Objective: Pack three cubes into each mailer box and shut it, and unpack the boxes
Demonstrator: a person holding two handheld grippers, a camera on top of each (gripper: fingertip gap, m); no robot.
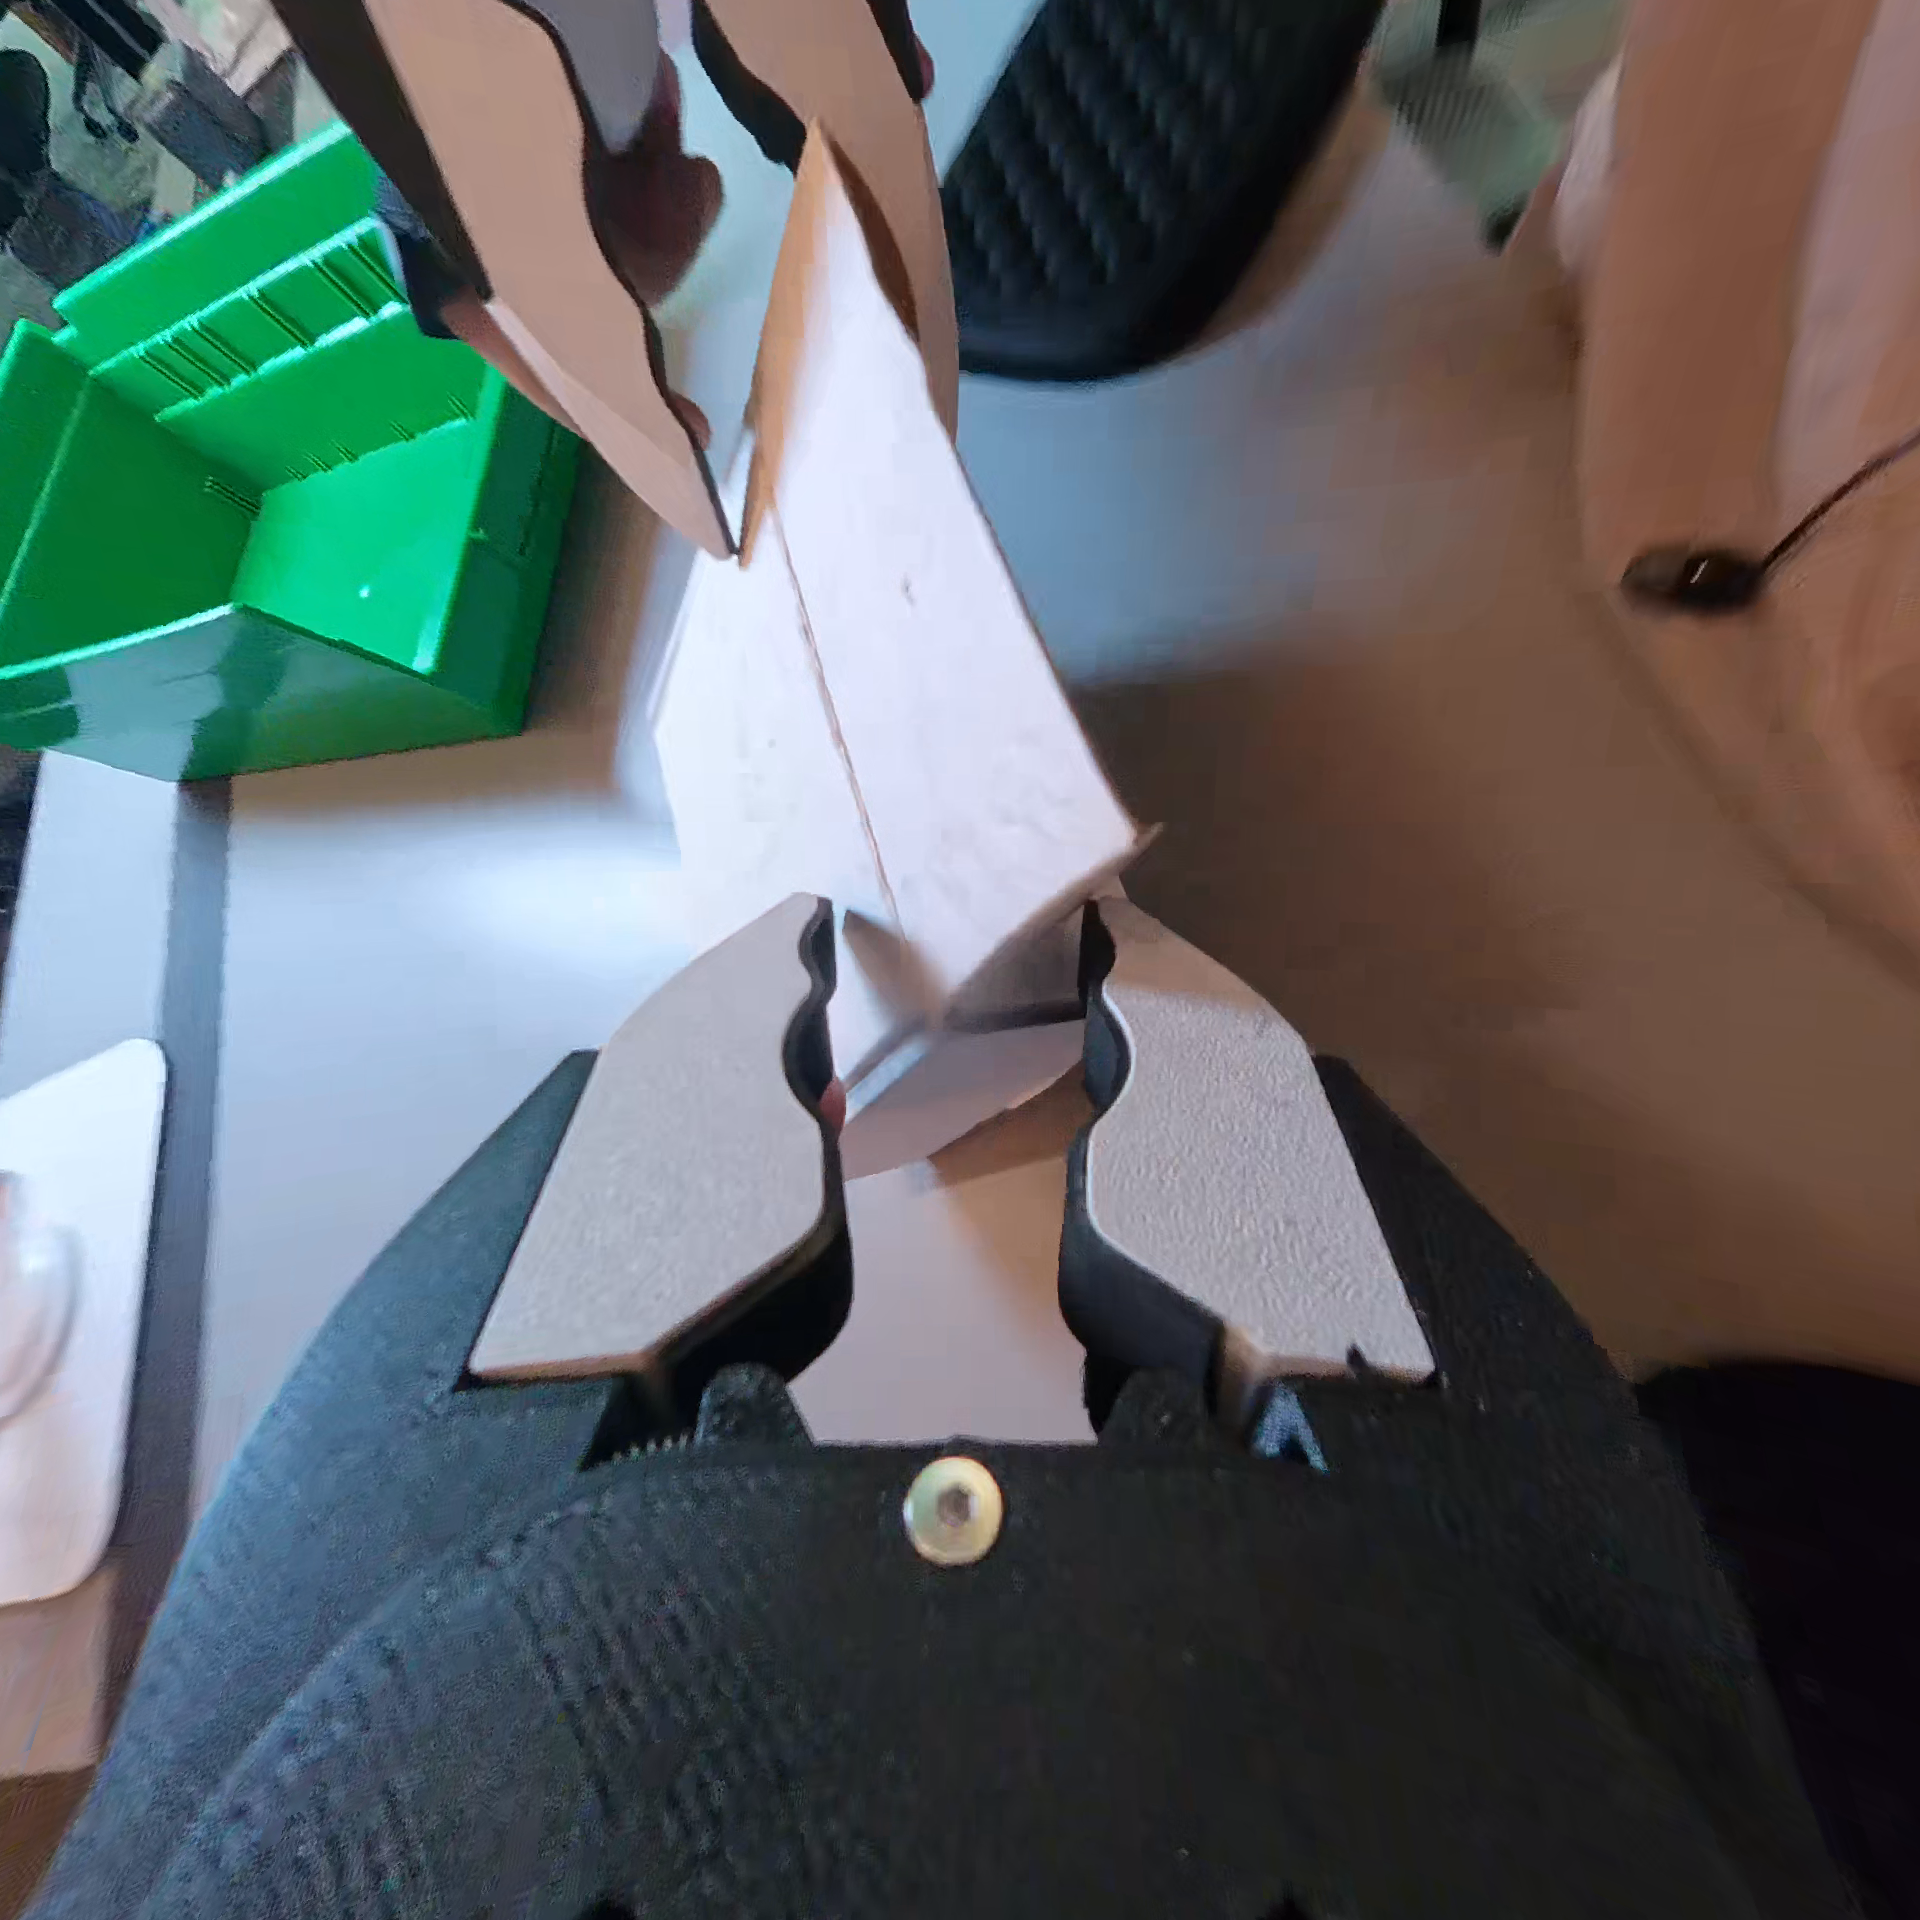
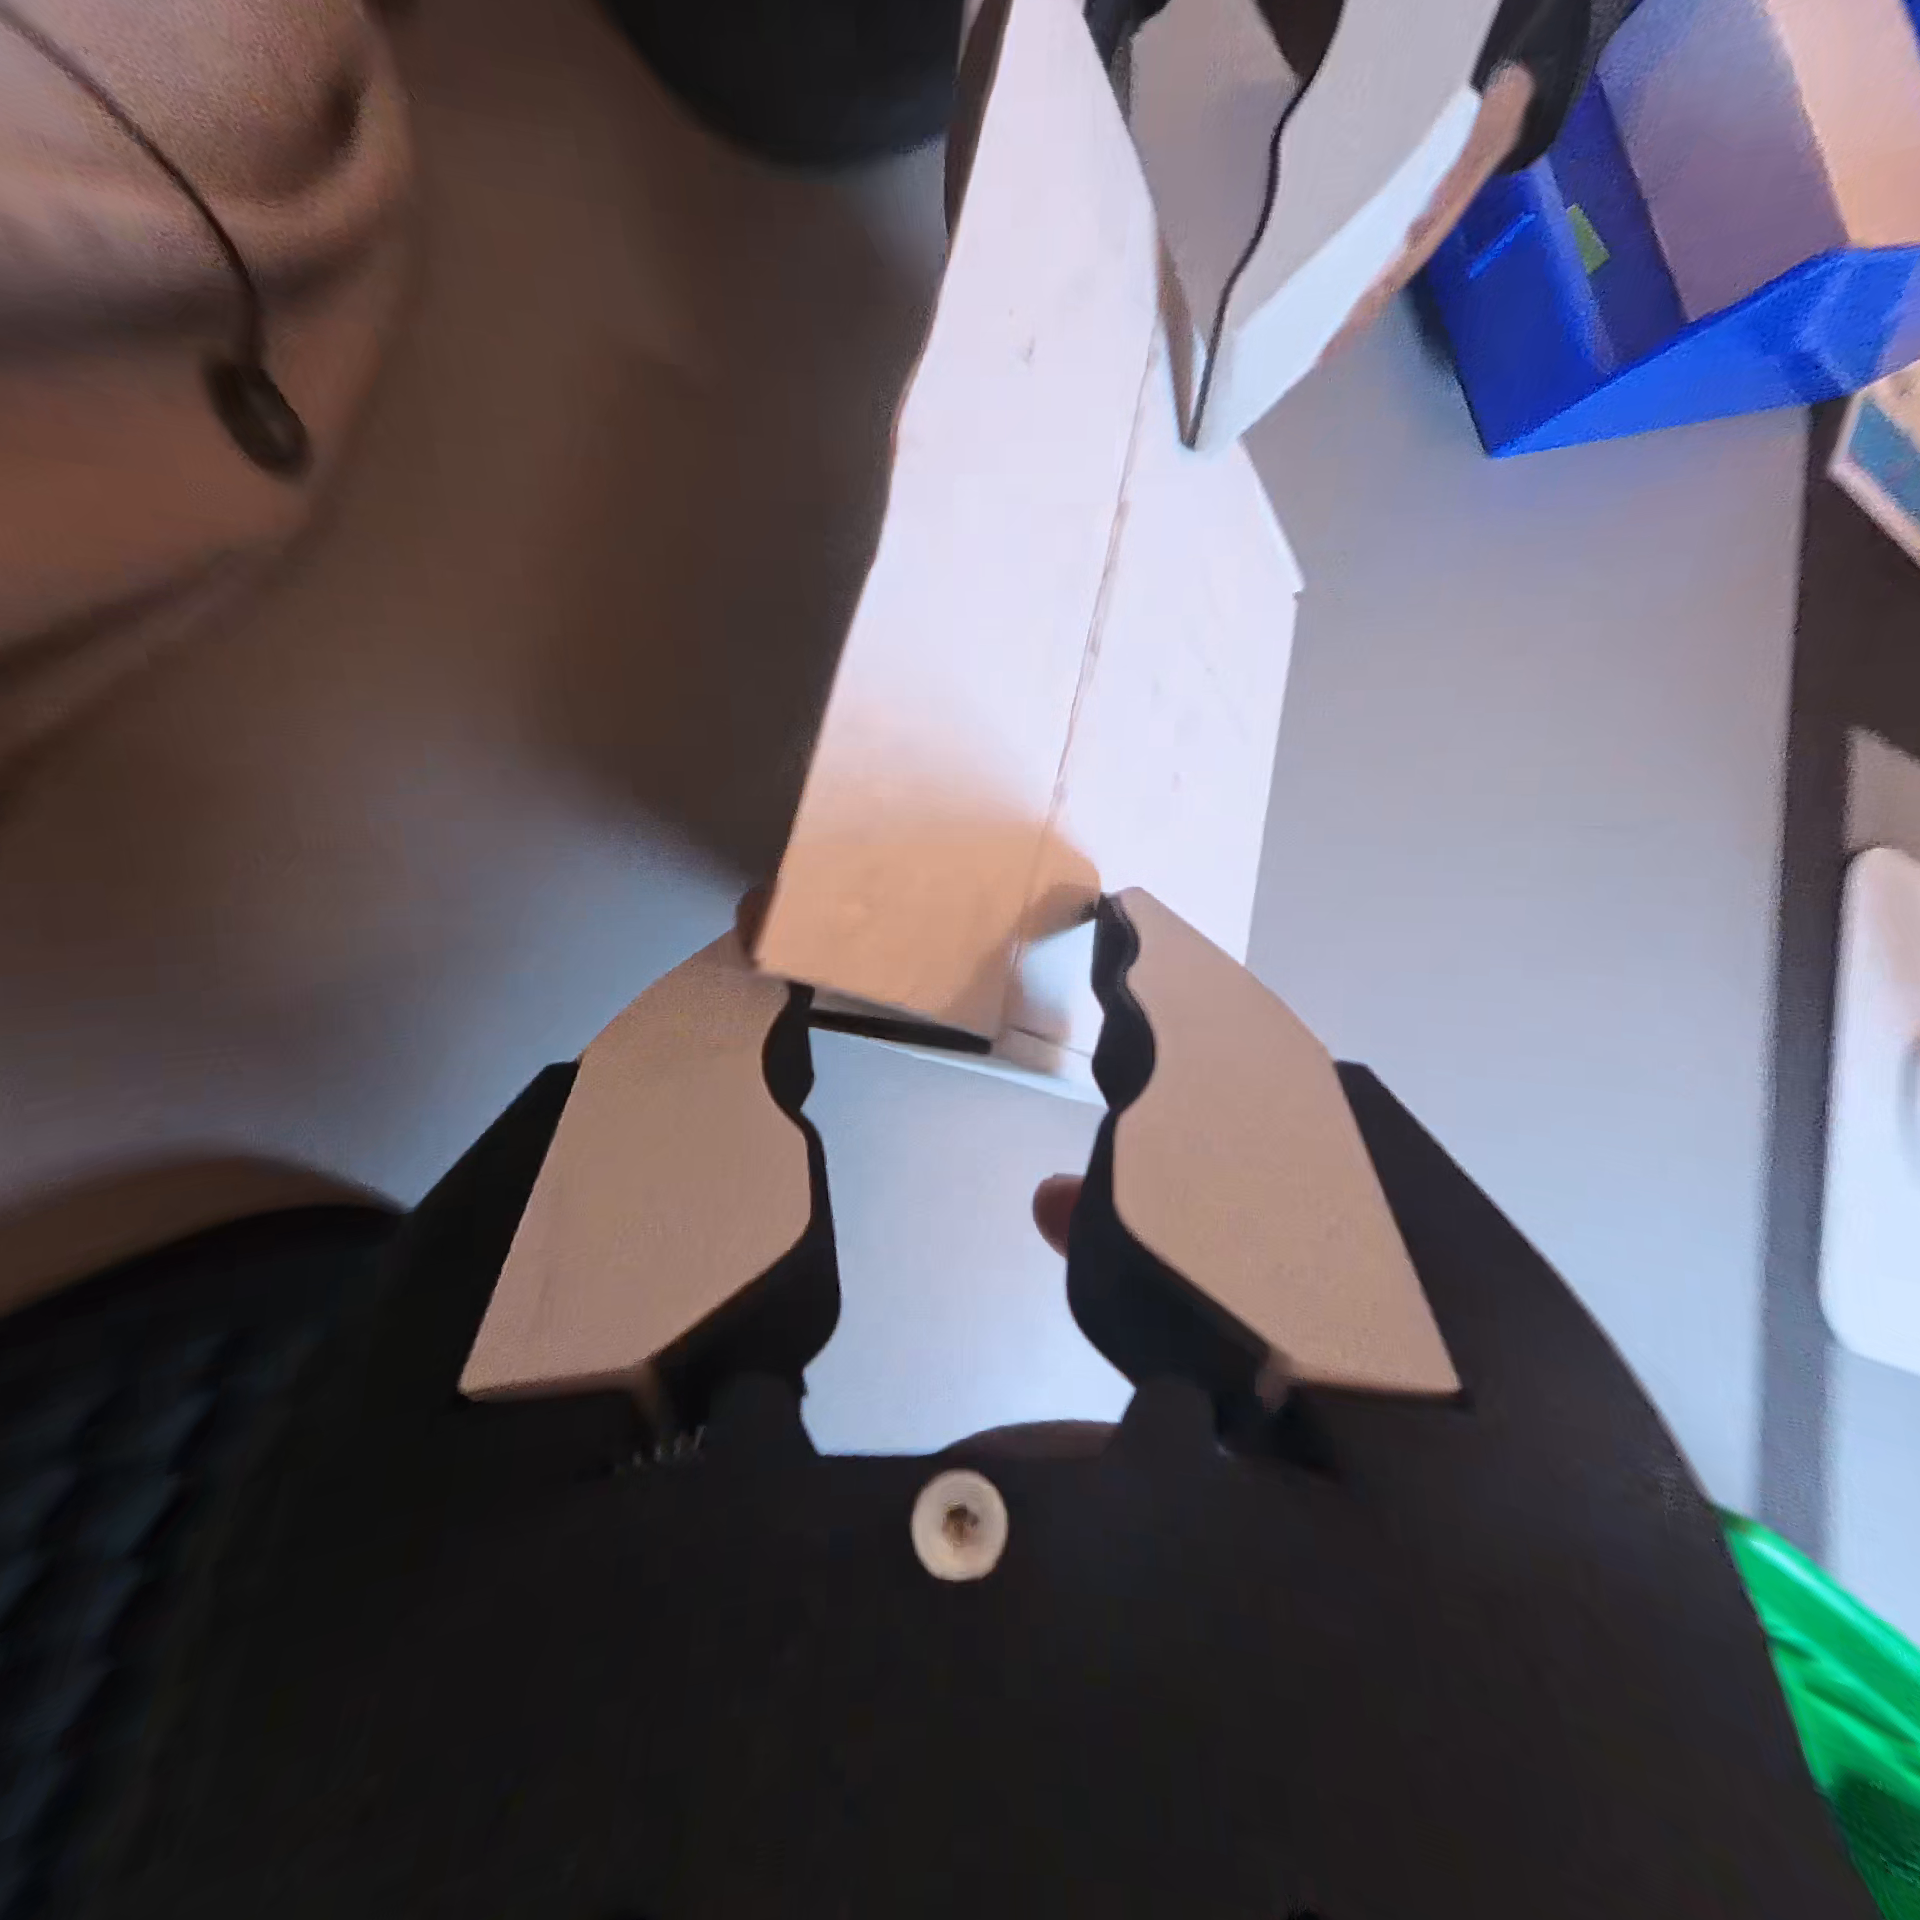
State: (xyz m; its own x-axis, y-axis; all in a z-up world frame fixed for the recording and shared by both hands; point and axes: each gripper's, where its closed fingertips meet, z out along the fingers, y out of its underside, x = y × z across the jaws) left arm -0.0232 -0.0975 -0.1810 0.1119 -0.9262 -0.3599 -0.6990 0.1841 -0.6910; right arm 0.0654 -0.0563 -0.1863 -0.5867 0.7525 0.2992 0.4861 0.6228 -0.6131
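Note:
A white mailer box (image 1: 914, 675) is held off the table, tilted on edge, stretched between my two grippers. My left gripper (image 1: 956, 914) is shut on its near end, where a loose flap (image 1: 935, 1101) sticks out between the fingers. My right gripper (image 1: 727, 540) shows at the box's far end. In the right wrist view the box (image 2: 1018, 623) runs away from my right gripper (image 2: 945, 945), which is shut on its near end. The left gripper (image 2: 1195, 436) pinches the far end. No cubes are in view, and the inside of the box is hidden.
A green bin (image 1: 260, 520) stands at the left on the pale table (image 1: 416, 935) and shows again in the right wrist view (image 2: 1849, 1714). A blue bin (image 2: 1662, 343) stands at the far right. A white pad (image 1: 62, 1299) lies at the table edge. A person's arm (image 1: 1714, 416) is close by.

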